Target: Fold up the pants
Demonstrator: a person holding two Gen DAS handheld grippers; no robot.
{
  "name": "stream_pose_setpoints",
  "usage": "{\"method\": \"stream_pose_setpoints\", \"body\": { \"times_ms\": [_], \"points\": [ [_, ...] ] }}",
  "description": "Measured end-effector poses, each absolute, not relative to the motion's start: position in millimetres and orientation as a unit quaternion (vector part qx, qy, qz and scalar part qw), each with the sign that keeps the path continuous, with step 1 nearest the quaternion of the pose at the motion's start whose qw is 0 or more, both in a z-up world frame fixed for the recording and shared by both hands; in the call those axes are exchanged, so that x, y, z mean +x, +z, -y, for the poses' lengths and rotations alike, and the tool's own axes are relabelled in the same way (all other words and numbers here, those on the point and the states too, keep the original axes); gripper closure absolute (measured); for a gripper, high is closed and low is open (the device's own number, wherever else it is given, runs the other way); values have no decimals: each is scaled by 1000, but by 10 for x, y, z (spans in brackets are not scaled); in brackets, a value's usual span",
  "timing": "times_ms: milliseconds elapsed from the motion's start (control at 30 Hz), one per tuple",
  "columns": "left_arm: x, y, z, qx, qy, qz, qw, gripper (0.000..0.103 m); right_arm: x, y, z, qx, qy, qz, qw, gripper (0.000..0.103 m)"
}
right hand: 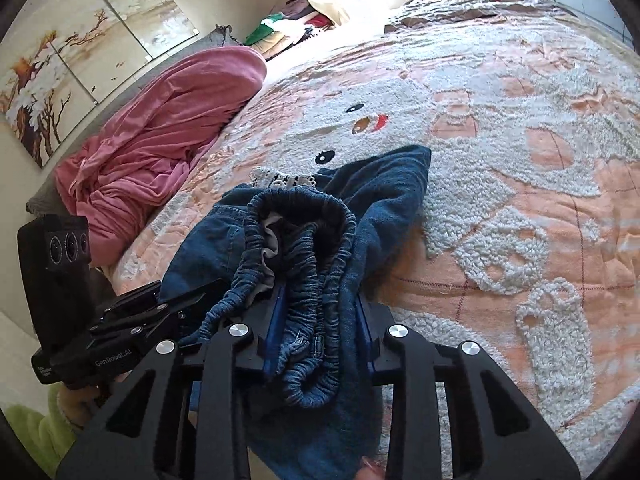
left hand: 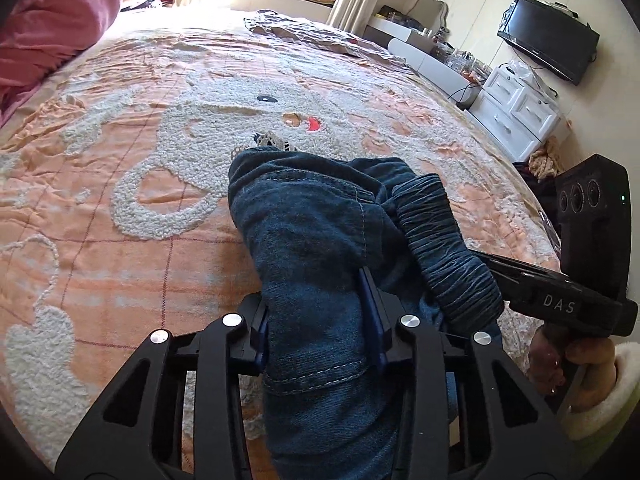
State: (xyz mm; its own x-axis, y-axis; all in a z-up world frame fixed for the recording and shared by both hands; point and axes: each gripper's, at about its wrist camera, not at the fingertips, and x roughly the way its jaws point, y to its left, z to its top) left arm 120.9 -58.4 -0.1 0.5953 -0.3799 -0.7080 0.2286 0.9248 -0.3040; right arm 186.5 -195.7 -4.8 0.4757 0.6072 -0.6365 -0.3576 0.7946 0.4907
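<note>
On the left, the left gripper [left hand: 320,320] has its jaws clamped on a thick fold of the dark blue denim pants with a gathered elastic waistband [left hand: 320,232], seemingly near a stitched pocket or hem seam. That grip likely keeps one side of the garment taut while it is carried over the bed with the peach quilted cover and fluffy white bear pattern [left hand: 120,140].

To the right, the right gripper [right hand: 318,328] has its jaws closed on the bunched waistband itself. Pinching the band at a second spot, just beside the other tool, probably serves to spread the waist before laying it flat.

The pants hang crumpled between both grippers, the far end resting on the bed, waistband ruffled, pale lining showing inside. No neat fold is visible yet.
</note>
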Motion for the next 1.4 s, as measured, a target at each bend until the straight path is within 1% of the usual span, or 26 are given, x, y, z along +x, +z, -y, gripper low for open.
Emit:
{"method": "stream_pose_setpoints", "body": {
  "times_ms": [167,367,567,700,800,1067,1100,1167,1233,1267,1300,1400],
  "points": [
    [1238,213,555,-79,-166,-394,900,75,1878,162,1883,131,290,-395,862,75],
    [1436,454,421,-75,-155,-370,913,75,2091,445,1725,99,301,-361,877,75],
    [1700,535,330,-65,-134,-357,922,75,2387,508,1553,86,298,-349,884,75],
    [1895,504,265,-67,-128,-352,925,75,2586,490,1483,82,295,-346,887,75],
    [2038,409,238,-67,-127,-356,923,75,2760,405,1471,92,288,-359,883,75],
    [2236,-34,239,-67,-117,-404,905,75,3082,-25,1428,107,271,-419,860,75],
    [2244,-86,236,-66,-114,-410,902,72,3097,-83,1428,107,266,-426,858,73],
    [2244,-156,215,-68,-110,-417,900,70,3135,-177,1452,119,263,-439,851,70],
    [2243,-176,194,-71,-110,-420,898,66,3169,-239,1496,136,253,-451,845,62],
    [2243,-189,187,-72,-109,-421,898,65,3186,-277,1524,147,249,-459,840,61],
    [2246,-202,178,-75,-108,-422,897,63,3202,-310,1545,154,244,-465,837,56],
    [2267,-253,153,-82,-106,-428,894,59,3215,-385,1596,174,236,-473,831,54]
  ]
}}
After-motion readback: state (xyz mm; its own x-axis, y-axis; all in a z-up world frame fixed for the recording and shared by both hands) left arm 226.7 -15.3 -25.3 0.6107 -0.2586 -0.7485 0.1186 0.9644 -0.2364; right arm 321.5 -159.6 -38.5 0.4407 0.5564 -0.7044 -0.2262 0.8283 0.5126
